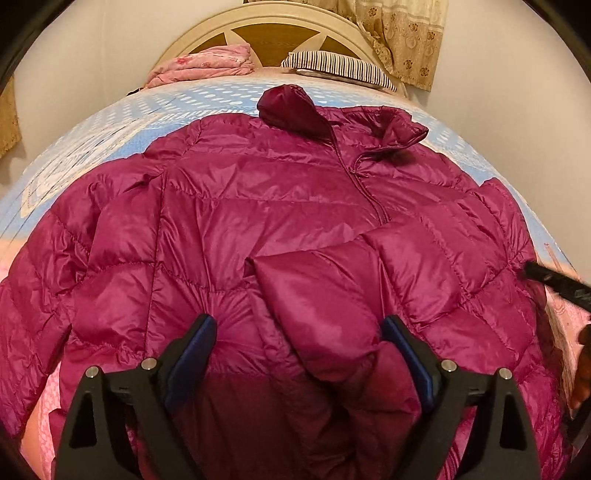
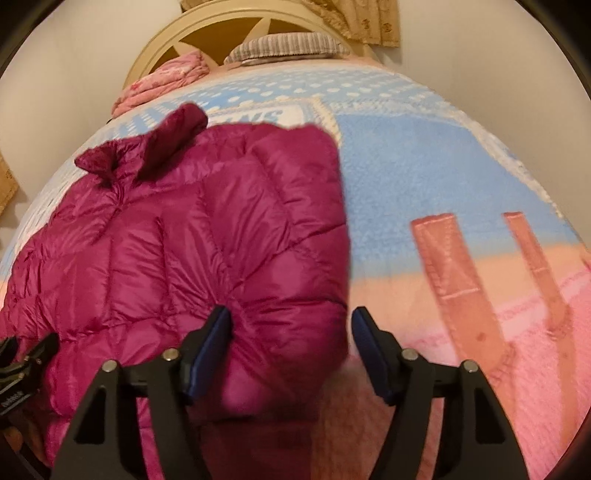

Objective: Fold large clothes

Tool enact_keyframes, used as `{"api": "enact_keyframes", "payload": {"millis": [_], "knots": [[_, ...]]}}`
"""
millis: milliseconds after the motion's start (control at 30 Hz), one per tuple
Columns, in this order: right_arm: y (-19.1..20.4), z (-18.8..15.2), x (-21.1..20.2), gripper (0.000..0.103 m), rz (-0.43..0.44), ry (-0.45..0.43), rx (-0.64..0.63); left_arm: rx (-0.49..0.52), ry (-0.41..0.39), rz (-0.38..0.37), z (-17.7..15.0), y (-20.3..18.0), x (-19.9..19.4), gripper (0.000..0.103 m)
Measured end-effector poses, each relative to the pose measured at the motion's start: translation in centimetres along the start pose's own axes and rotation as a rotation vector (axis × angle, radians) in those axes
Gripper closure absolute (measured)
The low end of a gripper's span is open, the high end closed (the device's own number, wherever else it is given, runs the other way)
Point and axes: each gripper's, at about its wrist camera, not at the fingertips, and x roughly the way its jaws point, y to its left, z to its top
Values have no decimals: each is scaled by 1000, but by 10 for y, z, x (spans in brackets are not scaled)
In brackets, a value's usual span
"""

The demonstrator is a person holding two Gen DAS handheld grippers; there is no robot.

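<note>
Lying spread front-up on the bed (image 1: 110,122): a magenta puffer jacket (image 1: 258,206).
Left gripper (image 1: 299,354) jaws gape wide over its hem, holding nothing; right gripper (image 2: 291,347) jaws likewise wide, straddling the folded sleeve edge (image 2: 295,288).

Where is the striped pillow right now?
The striped pillow lies at the bed's far end against the headboard, right of the folded pink blanket, beyond the jacket.
</note>
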Motion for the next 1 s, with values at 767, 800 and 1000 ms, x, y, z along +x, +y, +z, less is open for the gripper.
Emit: {"api": "enact_keyframes", "payload": {"millis": [767, 800, 1000], "knots": [[86, -39, 7, 30, 10, -33, -211, 31, 17, 12, -3, -4, 2, 4], [88, -39, 8, 30, 7, -35, -212, 34, 19, 14, -3, -5, 2, 4], [88, -39, 7, 28, -8, -47, -217, 35, 41, 0, 1, -1, -10, 4]]}}
